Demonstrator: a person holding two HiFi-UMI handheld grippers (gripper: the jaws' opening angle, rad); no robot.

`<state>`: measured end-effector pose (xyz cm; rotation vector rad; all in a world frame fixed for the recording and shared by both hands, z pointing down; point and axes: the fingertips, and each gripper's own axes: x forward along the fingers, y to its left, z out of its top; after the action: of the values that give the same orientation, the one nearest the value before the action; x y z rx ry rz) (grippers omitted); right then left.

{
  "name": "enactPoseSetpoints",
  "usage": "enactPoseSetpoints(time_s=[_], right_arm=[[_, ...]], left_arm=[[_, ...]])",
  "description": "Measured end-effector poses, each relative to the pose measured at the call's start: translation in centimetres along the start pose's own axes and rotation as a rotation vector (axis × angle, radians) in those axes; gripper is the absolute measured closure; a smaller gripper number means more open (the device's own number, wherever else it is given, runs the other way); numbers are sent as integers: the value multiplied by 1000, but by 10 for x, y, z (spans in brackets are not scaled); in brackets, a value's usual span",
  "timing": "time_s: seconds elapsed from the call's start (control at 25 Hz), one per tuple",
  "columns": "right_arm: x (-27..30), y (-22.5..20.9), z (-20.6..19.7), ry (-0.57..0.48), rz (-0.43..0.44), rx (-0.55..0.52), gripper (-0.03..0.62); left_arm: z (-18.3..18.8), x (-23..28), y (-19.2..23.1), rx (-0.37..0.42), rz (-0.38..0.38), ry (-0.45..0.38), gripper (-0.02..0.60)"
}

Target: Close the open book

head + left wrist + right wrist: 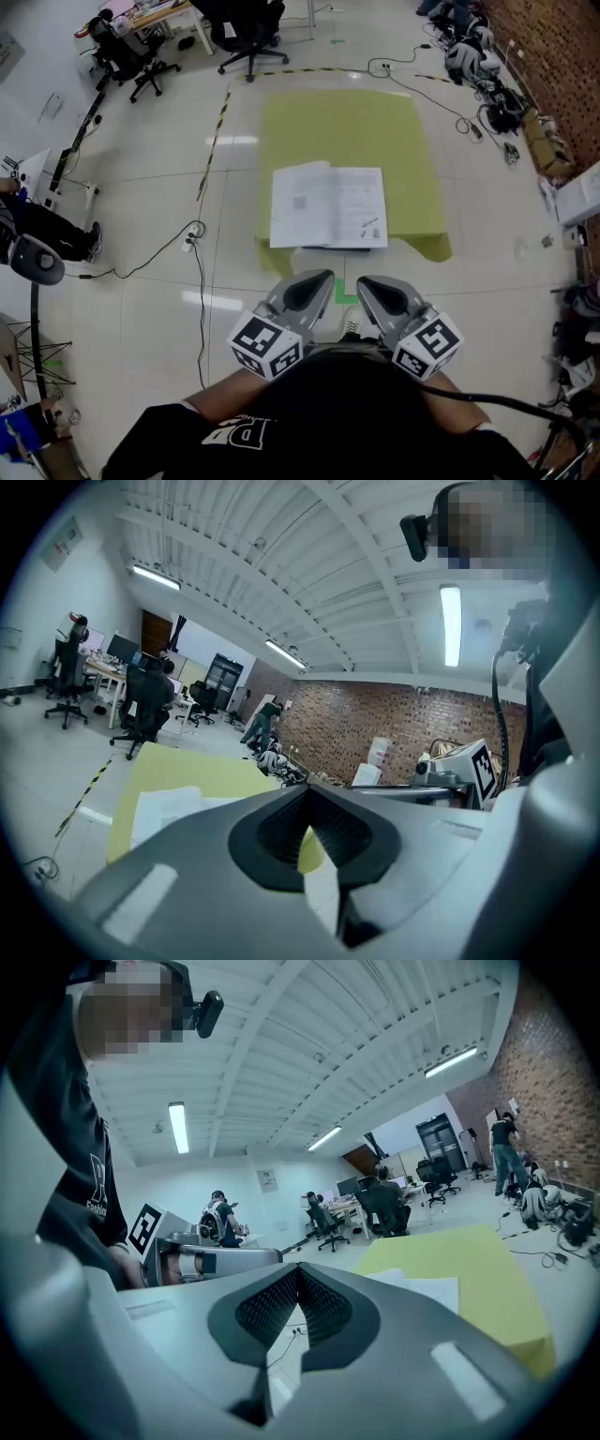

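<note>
The open book [328, 206] lies flat with its white pages up, at the near edge of a low yellow-green table [347, 127]. My left gripper [317, 278] and right gripper [368, 282] hover side by side close to my body, short of the table and clear of the book. Both have their jaws together and hold nothing. In the left gripper view the shut left gripper [305, 791] points over the book [164, 806]. In the right gripper view the shut right gripper [298, 1273] has the book [427, 1290] ahead to its right.
Office chairs [246, 36] stand beyond the table. A cable and socket strip [193, 239] lie on the floor to the left, by black-and-yellow tape [218, 117]. Gear and cables [483, 70] line the brick wall on the right. A person [37, 230] sits at far left.
</note>
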<state>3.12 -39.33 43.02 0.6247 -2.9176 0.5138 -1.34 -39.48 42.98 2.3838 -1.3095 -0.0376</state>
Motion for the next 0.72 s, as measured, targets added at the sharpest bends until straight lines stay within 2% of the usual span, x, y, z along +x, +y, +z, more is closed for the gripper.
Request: enactPoseSetpoints(time_s=[0.44, 0.64, 0.72], right_arm=[[-11, -67, 3, -9, 93, 52, 586], [-1, -87, -4, 12, 113, 81, 586], [4, -91, -6, 25, 116, 79, 586]], left_arm=[[-8, 56, 19, -43, 154, 19, 574], [-13, 55, 47, -136, 247, 31, 574], [-18, 48, 61, -145, 290, 46, 574]])
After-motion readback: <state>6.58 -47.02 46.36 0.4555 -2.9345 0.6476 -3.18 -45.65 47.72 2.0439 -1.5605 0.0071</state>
